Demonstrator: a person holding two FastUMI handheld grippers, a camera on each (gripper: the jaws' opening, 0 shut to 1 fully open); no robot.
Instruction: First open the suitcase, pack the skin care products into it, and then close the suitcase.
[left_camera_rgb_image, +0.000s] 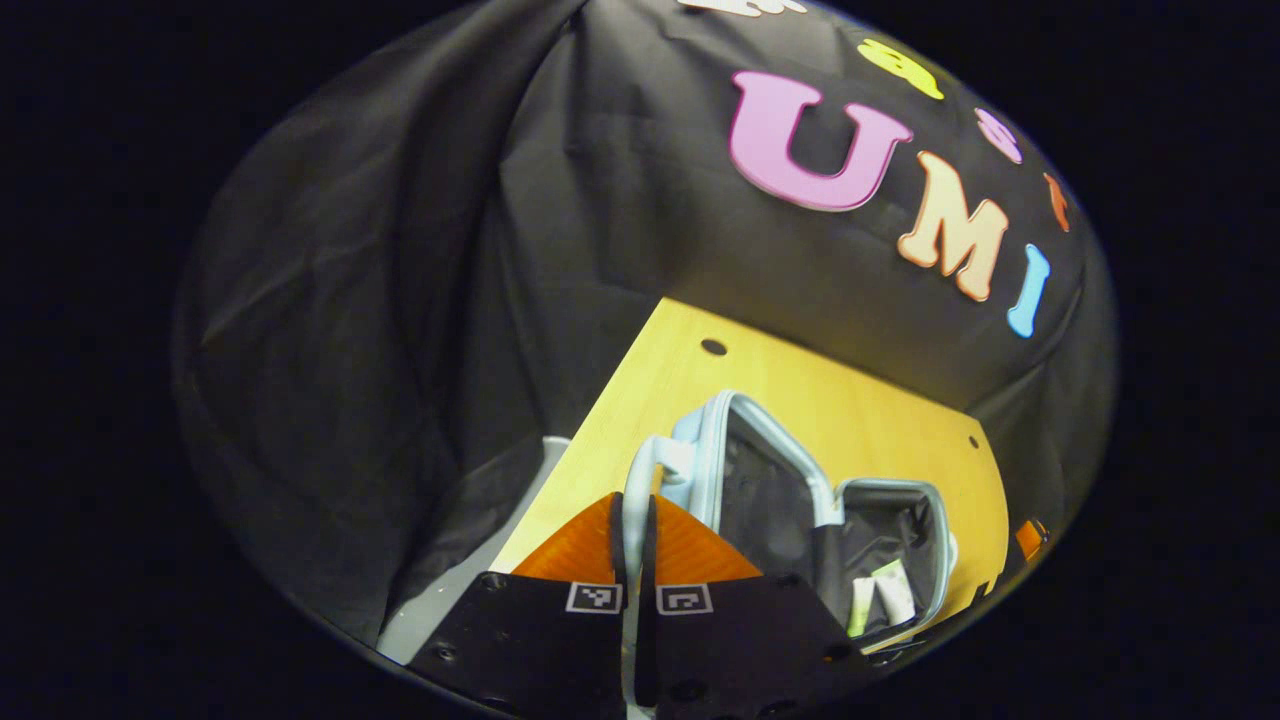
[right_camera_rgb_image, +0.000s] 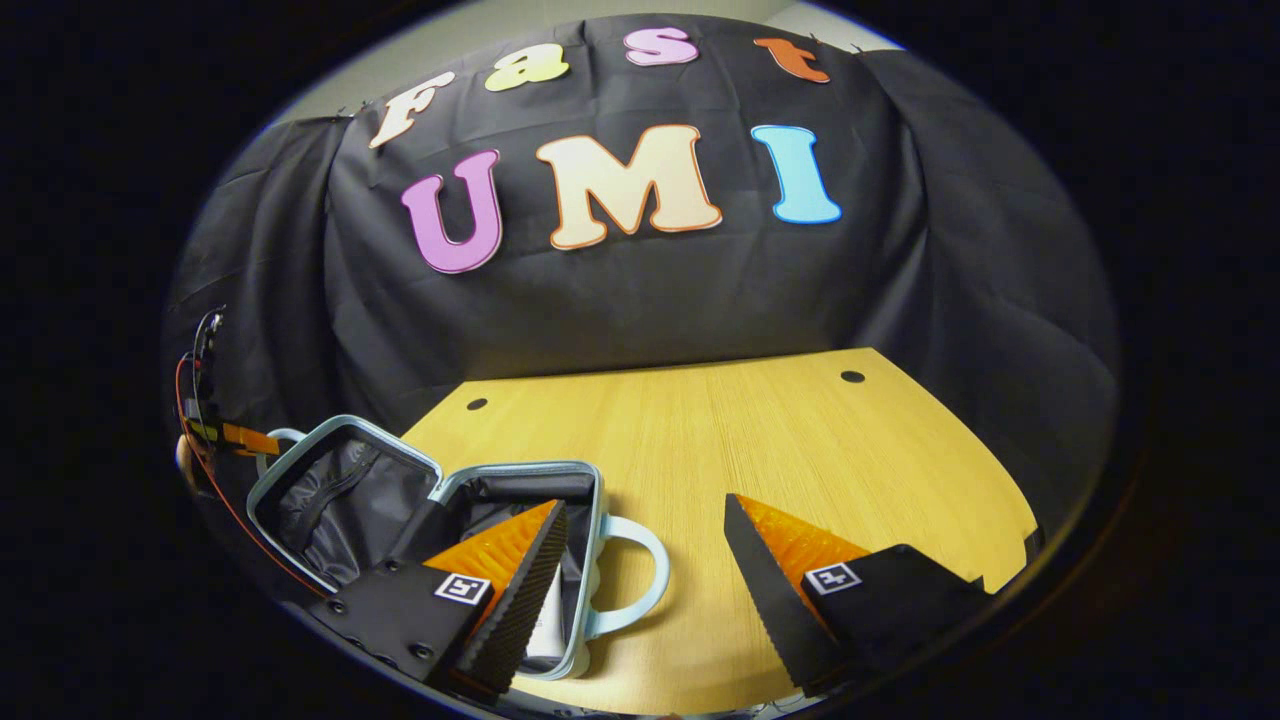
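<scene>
Left gripper view: the left gripper (left_camera_rgb_image: 634, 535) had its fingers pressed together on the pale handle (left_camera_rgb_image: 640, 480) of the lid (left_camera_rgb_image: 745, 455), a grip that suited swinging that half shut. Just beyond and to the right of the fingers, the suitcase (left_camera_rgb_image: 890, 560) lay open on the table (left_camera_rgb_image: 860, 400), its dark lining exposed, with two skin care products (left_camera_rgb_image: 880, 595) resting in the base half; packing appeared done and closing was the step in hand.

Right gripper view: the right gripper (right_camera_rgb_image: 640, 570) held its fingers wide apart and empty, hovering over the bare table, probably kept clear so the lid could fall. To the left of the fingers sat the base half with its own handle (right_camera_rgb_image: 640, 575); farther left stood the raised lid, with the other gripper at its far edge.
</scene>
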